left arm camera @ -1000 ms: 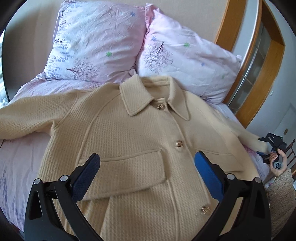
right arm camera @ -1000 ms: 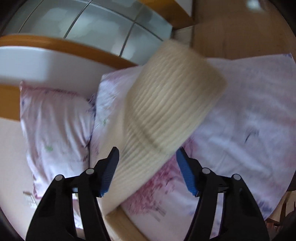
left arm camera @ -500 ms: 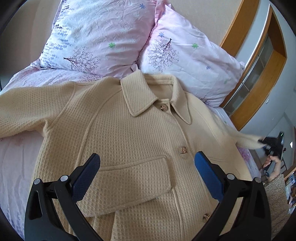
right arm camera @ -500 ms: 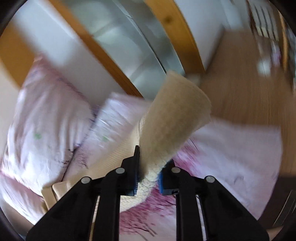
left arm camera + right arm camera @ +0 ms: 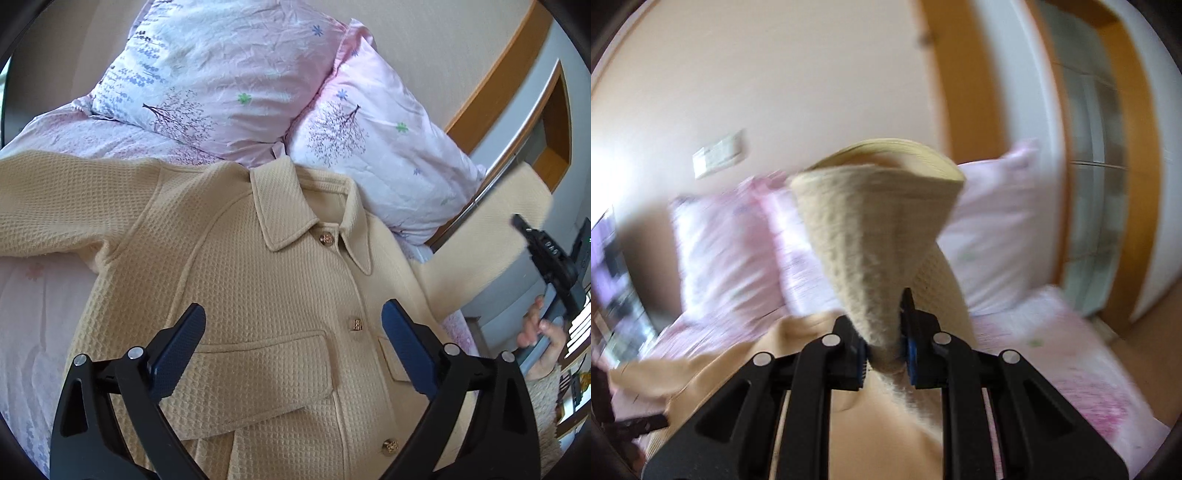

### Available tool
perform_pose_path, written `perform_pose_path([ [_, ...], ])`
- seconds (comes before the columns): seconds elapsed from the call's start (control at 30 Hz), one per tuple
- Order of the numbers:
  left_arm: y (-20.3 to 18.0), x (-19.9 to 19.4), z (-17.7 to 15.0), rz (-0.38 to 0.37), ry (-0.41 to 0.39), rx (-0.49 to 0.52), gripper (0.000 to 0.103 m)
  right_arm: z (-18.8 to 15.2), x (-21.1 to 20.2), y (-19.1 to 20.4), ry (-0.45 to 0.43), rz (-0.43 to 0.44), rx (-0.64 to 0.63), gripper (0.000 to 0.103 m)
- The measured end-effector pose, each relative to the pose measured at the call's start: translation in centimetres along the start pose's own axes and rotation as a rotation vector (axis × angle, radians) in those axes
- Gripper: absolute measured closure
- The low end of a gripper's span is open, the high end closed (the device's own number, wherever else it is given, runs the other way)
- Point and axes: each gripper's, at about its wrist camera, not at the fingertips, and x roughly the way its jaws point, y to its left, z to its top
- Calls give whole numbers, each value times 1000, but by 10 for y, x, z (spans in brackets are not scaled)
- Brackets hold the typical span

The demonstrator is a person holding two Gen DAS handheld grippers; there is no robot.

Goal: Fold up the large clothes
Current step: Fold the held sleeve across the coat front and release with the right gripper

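Note:
A cream waffle-knit jacket (image 5: pixel 266 295) with gold buttons lies face up on the bed, collar toward the pillows. My left gripper (image 5: pixel 291 350) is open and hovers above the chest pocket. My right gripper (image 5: pixel 884 350) is shut on the jacket's right sleeve (image 5: pixel 879 236), near its cuff, and holds it up in the air. In the left wrist view that sleeve (image 5: pixel 491 229) rises off the bed at the right, up to the right gripper (image 5: pixel 546 258). The jacket's left sleeve (image 5: pixel 55 206) lies spread out to the left.
Two pink floral pillows (image 5: pixel 221 81) lean against the beige headboard. The bed has a pink sheet (image 5: pixel 37 314). A wooden-framed glass door (image 5: pixel 1108 166) stands at the right of the bed. The right wrist view is blurred by motion.
My right gripper shut on the sleeve near the cuff, lifted it off the bed and swung toward the jacket body. My left gripper moved a little closer over the jacket, still open.

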Motion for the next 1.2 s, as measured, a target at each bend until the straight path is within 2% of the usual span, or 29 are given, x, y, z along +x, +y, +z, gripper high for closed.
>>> perform_pose_path([
  [0.1, 7, -5, 4, -19, -13, -28, 11, -24, 33, 40, 98, 59, -65, 86],
  [0.2, 13, -4, 9, -28, -14, -61, 11, -55, 75, 77, 234, 117, -103, 86],
  [0.27, 16, -3, 10, -35, -10, -79, 11, -78, 93, 100, 313, 130, -146, 80],
  [0.3, 17, -1, 11, -47, -5, -91, 11, -93, 106, 111, 370, 134, -188, 73],
  [0.33, 18, 1, 12, -62, 3, -104, 11, -105, 102, 124, 408, 145, -225, 55],
  [0.4, 17, 7, 14, -90, 29, -127, 10, -126, 109, 142, 468, 146, -298, 34],
  [0.5, 12, 25, 14, -137, 88, -156, 11, -139, 88, 151, 463, 153, -367, 22],
  [0.6, 3, 47, 13, -174, 151, -172, 14, -125, 64, 124, 424, 164, -263, 18],
  [0.7, -10, 73, 10, -199, 226, -187, 20, -107, 44, 74, 398, 148, -56, 18],
  [0.77, -16, 89, 10, -196, 257, -196, 24, -95, 30, 34, 363, 107, 77, 18],
  [0.87, -18, 113, 13, -170, 282, -227, 45, -86, 22, -4, 331, 63, 179, 18],
  [0.9, -14, 118, 14, -162, 287, -246, 61, -85, 21, -13, 326, 49, 204, 18],
  [0.93, -11, 125, 15, -155, 292, -265, 71, -84, 18, -22, 323, 40, 233, 18],
  [0.97, -9, 131, 16, -152, 303, -278, 96, -83, 18, -27, 324, 41, 256, 18],
  [1.0, -7, 135, 18, -143, 308, -283, 103, -82, 19, -29, 326, 44, 269, 18],
  [1.03, -7, 134, 23, -133, 290, -266, 103, -82, 23, -29, 326, 49, 272, 18],
  [1.13, -10, 111, 40, -81, 170, -167, 103, -83, 31, -11, 328, 70, 219, 18],
  [1.2, -1, 105, 43, -11, 163, -149, 103, -85, 38, 11, 335, 85, 157, 22],
])
